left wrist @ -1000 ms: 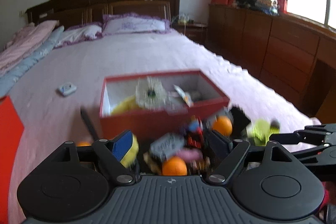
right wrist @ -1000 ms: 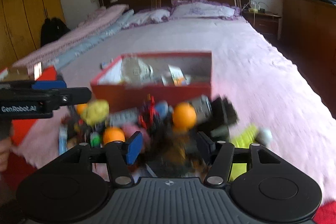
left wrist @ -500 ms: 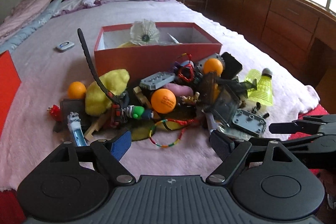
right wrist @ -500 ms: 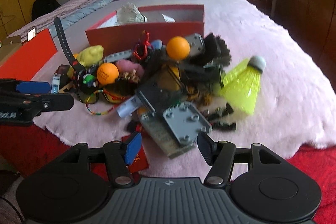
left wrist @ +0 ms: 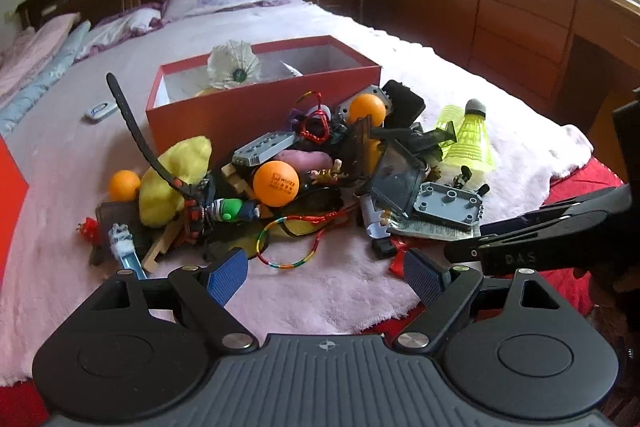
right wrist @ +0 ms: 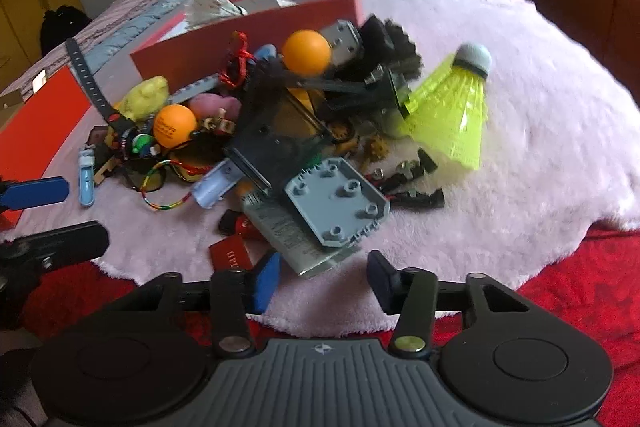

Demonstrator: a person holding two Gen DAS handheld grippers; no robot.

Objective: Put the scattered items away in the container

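- Scattered items [left wrist: 304, 183] lie in a heap on the pale pink blanket [left wrist: 332, 291] at the foot of the bed, pressed against the near wall of the red box [left wrist: 264, 107]; the box sits farther up the bed, open-topped, with a white feather shuttlecock [left wrist: 234, 64] poking over its rim.
- Left gripper [left wrist: 326, 273] hovers low at the near edge of the pile, pointing toward the box, its blue-padded fingers spread wide with nothing between them.
- Right gripper [right wrist: 320, 277] hangs close over the near right corner of the heap, its released fingers flanking the edge of a folded printed leaflet [right wrist: 288, 235] without touching it.
- Writing: the nearest orange ball [left wrist: 276, 183] carries dark print too small to read; a dark red card [right wrist: 231, 257] shows the letters "uan"; the right gripper's side, seen from the left wrist view, reads "DAS".
- Counts: three orange balls in the left wrist view, with one [left wrist: 125, 185] at the left edge and one [left wrist: 367, 109] by the box corner; two shuttlecocks, the white one and a neon yellow one [right wrist: 452, 107] lying on its side at the right; two grey studded plates [right wrist: 338, 201] [left wrist: 266, 147]; one striped bracelet [left wrist: 288, 243]; one black watch strap [left wrist: 136, 131] arching upward.
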